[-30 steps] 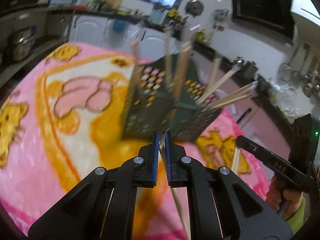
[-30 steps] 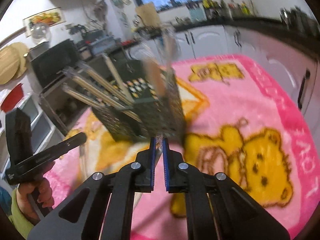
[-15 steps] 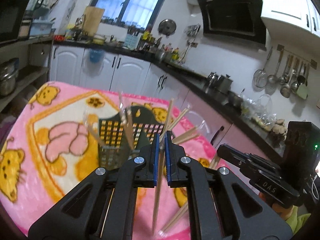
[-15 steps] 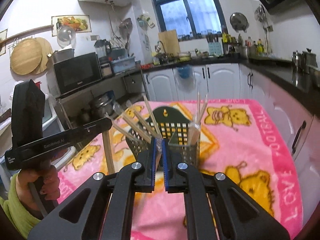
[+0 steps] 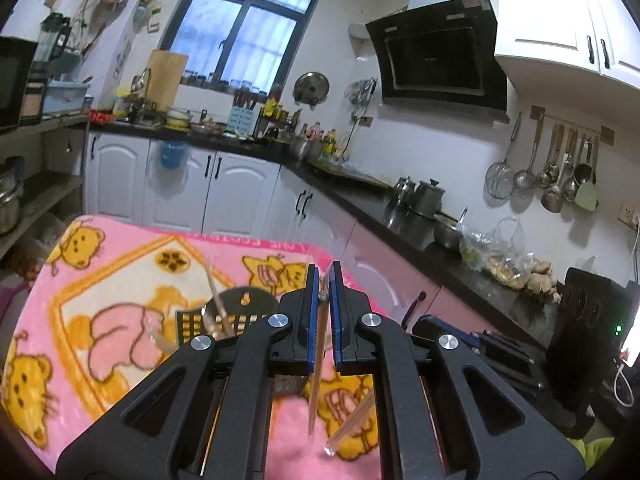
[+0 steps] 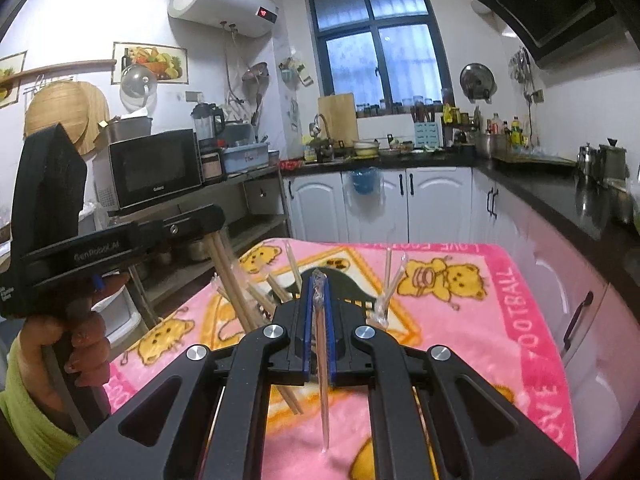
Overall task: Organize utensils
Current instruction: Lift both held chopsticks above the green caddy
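Note:
My left gripper (image 5: 323, 276) is shut on a wooden chopstick (image 5: 316, 392) that hangs down between its jaws. My right gripper (image 6: 319, 280) is shut on a chopstick in a clear wrapper (image 6: 322, 380), also pointing down. A dark green perforated utensil holder (image 5: 236, 312) stands on the pink blanket behind the fingers, holding several chopsticks (image 6: 236, 300); it also shows in the right wrist view (image 6: 352, 280). Both grippers are raised above it. The left gripper (image 6: 120, 240) shows in the right wrist view, gripping chopsticks.
A pink teddy-bear blanket (image 6: 500, 320) covers the table (image 5: 72, 280). A loose chopstick (image 5: 352, 420) lies on the blanket. Kitchen counters, white cabinets (image 6: 384, 208) and a microwave (image 6: 154, 168) surround the table. The right gripper's body (image 5: 480, 344) sits at the lower right of the left wrist view.
Both grippers have lifted and tilted up, away from the holder, each still clamped on its chopstick. The holder now sits lower and mostly hidden behind the fingers.

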